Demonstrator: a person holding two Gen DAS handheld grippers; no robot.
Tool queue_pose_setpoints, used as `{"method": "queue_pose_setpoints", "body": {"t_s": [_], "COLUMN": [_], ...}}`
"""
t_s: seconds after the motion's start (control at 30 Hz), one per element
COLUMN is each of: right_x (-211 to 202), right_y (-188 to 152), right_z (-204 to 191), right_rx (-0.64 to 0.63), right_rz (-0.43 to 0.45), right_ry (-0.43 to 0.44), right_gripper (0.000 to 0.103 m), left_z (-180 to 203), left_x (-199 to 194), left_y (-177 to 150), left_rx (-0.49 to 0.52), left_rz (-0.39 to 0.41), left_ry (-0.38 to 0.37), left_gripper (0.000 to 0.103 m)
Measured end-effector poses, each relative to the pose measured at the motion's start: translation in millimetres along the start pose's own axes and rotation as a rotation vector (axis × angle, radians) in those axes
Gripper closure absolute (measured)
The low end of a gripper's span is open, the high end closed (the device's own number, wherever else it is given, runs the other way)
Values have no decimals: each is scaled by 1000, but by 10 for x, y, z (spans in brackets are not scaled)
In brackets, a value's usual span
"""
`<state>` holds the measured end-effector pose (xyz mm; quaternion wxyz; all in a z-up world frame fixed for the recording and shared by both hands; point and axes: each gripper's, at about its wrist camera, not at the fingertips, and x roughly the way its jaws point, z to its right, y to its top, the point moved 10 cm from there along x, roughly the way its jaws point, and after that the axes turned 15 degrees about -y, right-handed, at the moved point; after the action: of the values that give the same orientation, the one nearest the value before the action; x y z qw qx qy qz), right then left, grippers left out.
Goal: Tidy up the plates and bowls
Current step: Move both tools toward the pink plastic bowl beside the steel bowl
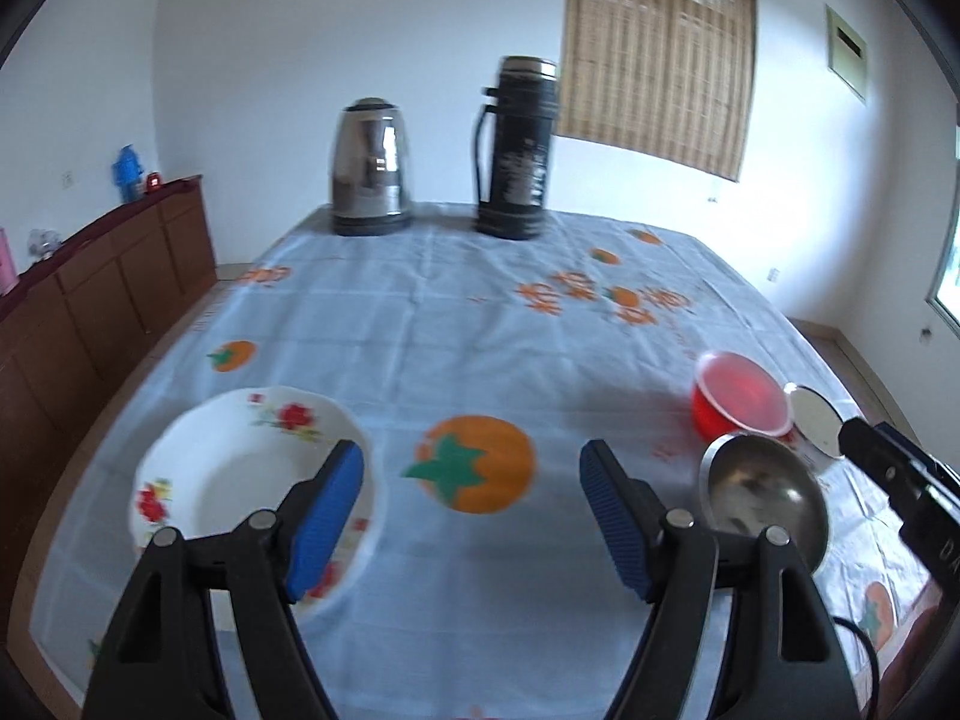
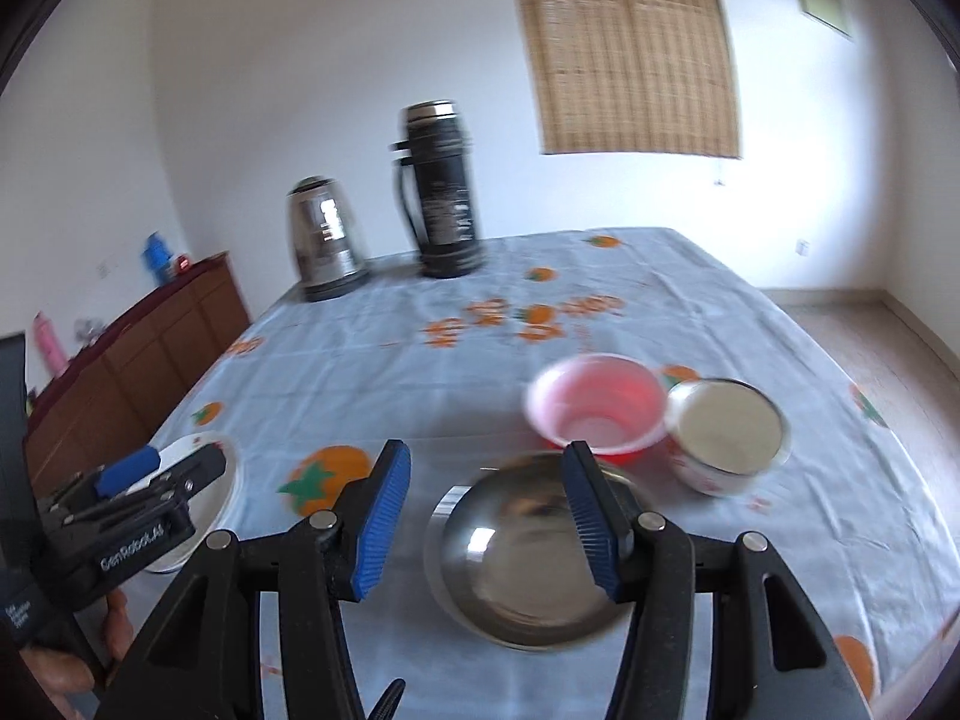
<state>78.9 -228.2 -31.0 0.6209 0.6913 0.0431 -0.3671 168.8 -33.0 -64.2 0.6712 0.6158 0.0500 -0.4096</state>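
Right wrist view: one plate [image 2: 225, 450], three bowls, steel [image 2: 528, 564], red [image 2: 594, 405], white [image 2: 726, 432]; both claws [image 2: 486, 516] [image 1: 471, 516] apart, empty.

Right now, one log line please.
left hand-held gripper: open, empty | right hand-held gripper: open, above steel bowl | floral plate: on table

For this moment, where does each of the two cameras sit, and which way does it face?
Left wrist: on the left gripper, looking down the table; open blue pads frame the white floral plate; right gripper at the right edge.
Right wrist: on the right gripper, open above the steel bowl; left gripper and hand at the left.
Shared: steel kettle, black flask, red plastic bowl, white enamel bowl.
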Motion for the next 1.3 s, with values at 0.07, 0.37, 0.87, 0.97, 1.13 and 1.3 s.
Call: {"method": "queue_pose_setpoints", "body": {"t_s": [0.07,0.37,0.87,0.97,1.13,1.3], "right_x": [-15,-110,-73,-20,101,137], "right_y": [0,-57,-350,-406,-438,-385], "right_z": [223,1000,1559,1568,1604,1686], "right_rx": [20,65,106,89,83,107], "right_rz": [6,25,6,2,-21,-19], "right_ry": [-30,-144,-183,-185,-167,-149], "right_gripper": [48,48,47,47,47,48], "left_z": [184,717,935,919,916,910], "left_x": [80,282,415,440,500,545], "left_y": [-28,-140,-290,-314,-300,-190], "left_rx": [23,82,120,112,119,120], "left_rz": [-14,-43,-70,-79,-98,-96], "left_ry": [-21,-68,-90,-103,-113,-129], "left_gripper": [27,27,27,27,27,27]}}
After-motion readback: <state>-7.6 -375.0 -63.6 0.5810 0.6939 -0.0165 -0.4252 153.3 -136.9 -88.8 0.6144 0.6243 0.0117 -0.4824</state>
